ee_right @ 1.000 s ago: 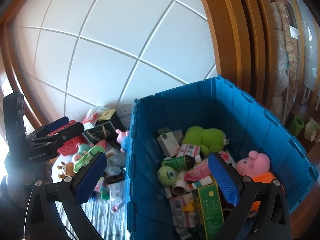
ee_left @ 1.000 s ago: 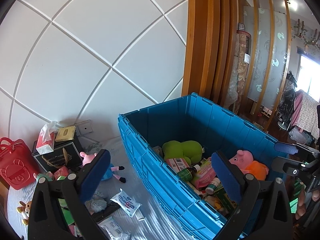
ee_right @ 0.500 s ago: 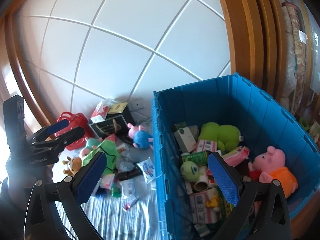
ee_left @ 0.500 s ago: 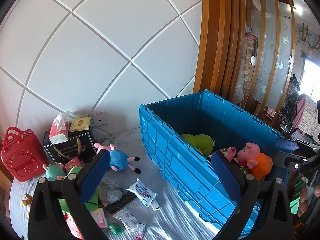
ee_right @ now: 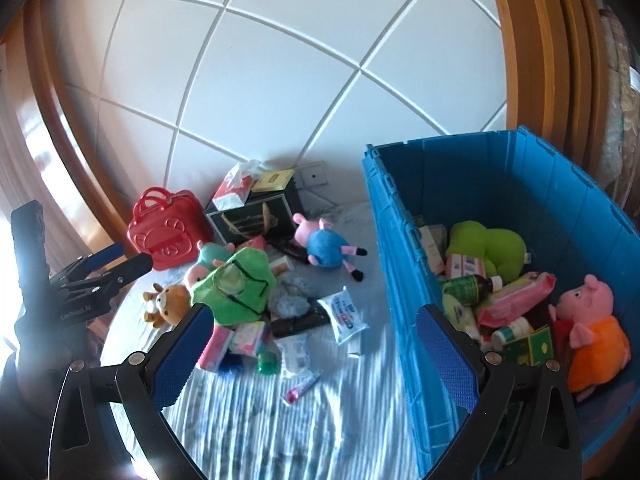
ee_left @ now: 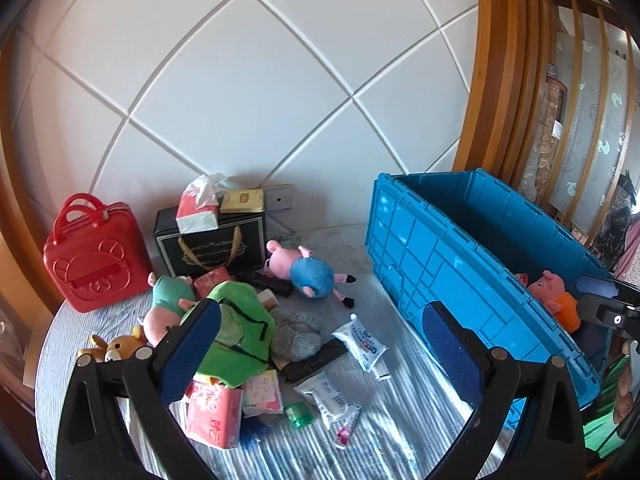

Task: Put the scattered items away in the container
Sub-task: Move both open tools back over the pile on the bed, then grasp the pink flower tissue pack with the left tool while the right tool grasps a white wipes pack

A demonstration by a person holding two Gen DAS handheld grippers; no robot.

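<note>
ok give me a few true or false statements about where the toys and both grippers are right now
1. The pig plush in the blue shirt lies outside the blue crate. True.
2. The left gripper is shut on a toy. False: it is open and holds nothing.
3. The pig plush in the orange dress is inside the crate. True.
4. The red bag is in the crate. False: it stands by the wall, beside the black gift box.
5. The right gripper is open. True.

A white panelled wall (ee_left: 240, 92) with diagonal grooves meets a wooden frame (ee_left: 492, 80), sunlit
</note>
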